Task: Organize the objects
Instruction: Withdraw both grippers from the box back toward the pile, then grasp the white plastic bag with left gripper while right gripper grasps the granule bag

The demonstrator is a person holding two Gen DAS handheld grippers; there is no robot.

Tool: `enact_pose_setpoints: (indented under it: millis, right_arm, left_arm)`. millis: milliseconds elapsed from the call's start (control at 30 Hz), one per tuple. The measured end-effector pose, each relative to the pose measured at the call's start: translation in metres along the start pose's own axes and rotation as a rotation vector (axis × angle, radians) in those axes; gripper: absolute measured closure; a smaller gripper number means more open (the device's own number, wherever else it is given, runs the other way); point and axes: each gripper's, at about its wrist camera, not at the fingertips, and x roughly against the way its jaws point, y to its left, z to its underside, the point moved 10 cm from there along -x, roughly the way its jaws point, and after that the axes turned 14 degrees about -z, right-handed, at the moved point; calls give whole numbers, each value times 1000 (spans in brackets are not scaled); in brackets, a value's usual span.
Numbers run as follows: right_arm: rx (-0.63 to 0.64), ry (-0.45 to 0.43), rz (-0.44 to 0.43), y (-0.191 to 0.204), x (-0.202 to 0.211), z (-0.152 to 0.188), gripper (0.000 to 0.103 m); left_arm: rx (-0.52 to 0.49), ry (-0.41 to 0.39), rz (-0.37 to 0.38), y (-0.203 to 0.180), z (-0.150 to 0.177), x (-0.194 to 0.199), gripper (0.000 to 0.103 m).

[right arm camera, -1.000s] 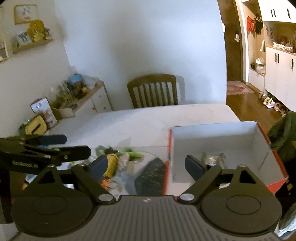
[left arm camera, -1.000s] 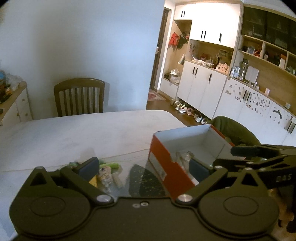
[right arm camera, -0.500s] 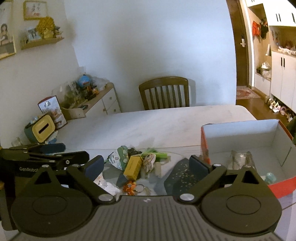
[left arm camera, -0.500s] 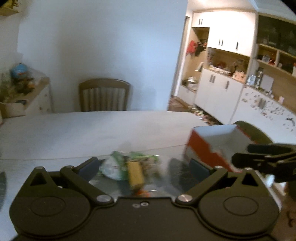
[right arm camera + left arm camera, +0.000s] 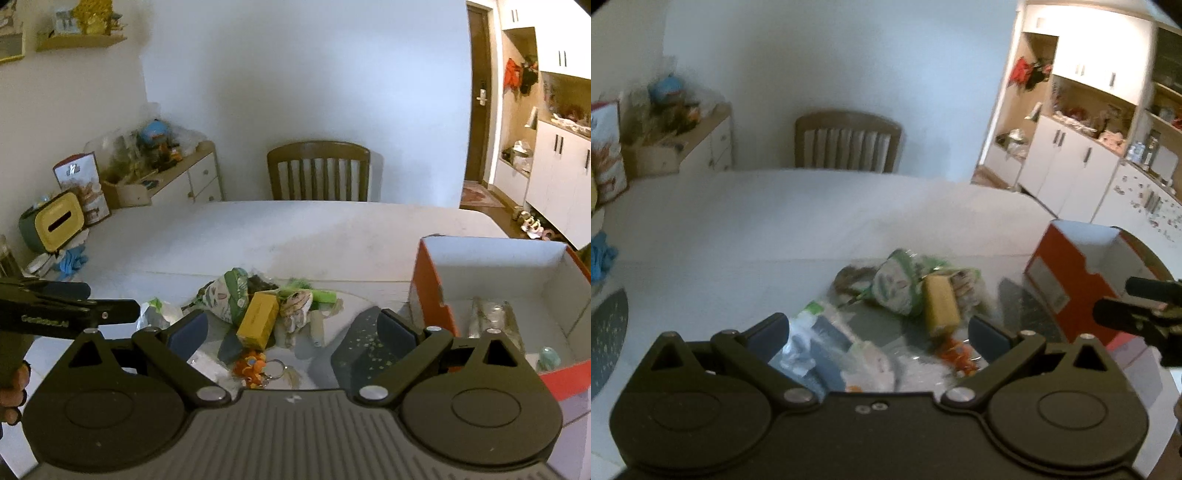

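Far table half bare; clutter pile near front, orange box walls off right.

You are in a home dining room: a white table, a wooden chair, shoes by hallway cabinets, a cluttered sideboard.

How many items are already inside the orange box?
2 visible: a clear crinkled packet on the floor of the orange box, and a small teal object nearer the front corner. The near wall may hide more.

Dim indoor light, bright glow from the cabinets at right, left view motion-blurred, right view sharp, fisheye bending, dark corner vignettes.
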Motion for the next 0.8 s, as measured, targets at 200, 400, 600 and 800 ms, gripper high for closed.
enact_pose_setpoints:
  millis: [200, 400, 600, 800]
  right_arm:
    - [30, 96, 1, 1, -36, 18, 4]
    - [53, 186, -54, 8, -71, 37, 4]
    - [147, 303, -142, 36, -104, 52, 4]
    - [222, 360, -181, 55, -129, 59, 5]
  left_arm:
    - [27, 111, -42, 13, 12, -34, 0]
    - [53, 193, -80, 25, 16, -64, 1]
    - [86, 309, -69, 29, 26, -91, 4]
    - [99, 382, -61, 30, 38, -105, 12]
